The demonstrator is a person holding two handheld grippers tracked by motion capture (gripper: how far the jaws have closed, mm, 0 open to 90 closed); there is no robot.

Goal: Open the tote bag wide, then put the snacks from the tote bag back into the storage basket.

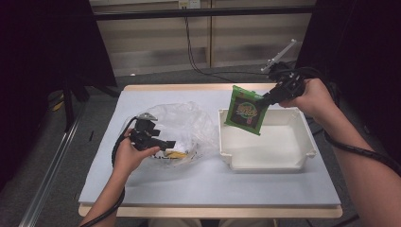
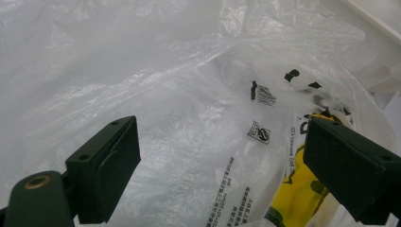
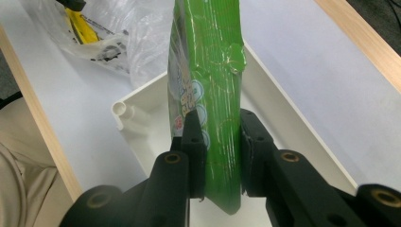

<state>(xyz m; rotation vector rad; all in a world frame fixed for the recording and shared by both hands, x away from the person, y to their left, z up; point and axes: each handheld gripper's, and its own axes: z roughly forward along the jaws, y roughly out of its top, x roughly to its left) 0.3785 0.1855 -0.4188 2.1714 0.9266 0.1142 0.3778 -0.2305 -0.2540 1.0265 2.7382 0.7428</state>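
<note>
A green snack packet (image 1: 245,110) hangs in the air over the far left part of the white tray (image 1: 302,153). My right gripper (image 1: 267,98) is shut on its upper right edge; in the right gripper view both jaws press the green packet (image 3: 215,85) from either side, above the tray (image 3: 142,106). My left gripper (image 1: 163,143) rests at the mouth of a crumpled clear plastic bag (image 1: 182,123), jaws wide apart. In the left gripper view the bag (image 2: 179,94) spreads between the open jaws, with a yellow packet (image 2: 298,198) inside it near the right jaw.
The table is covered with a pale sheet (image 1: 208,182), with a wooden edge (image 1: 213,211) along the front. A cable (image 1: 191,45) runs on the dark floor behind the table. The tray's inside is bare white.
</note>
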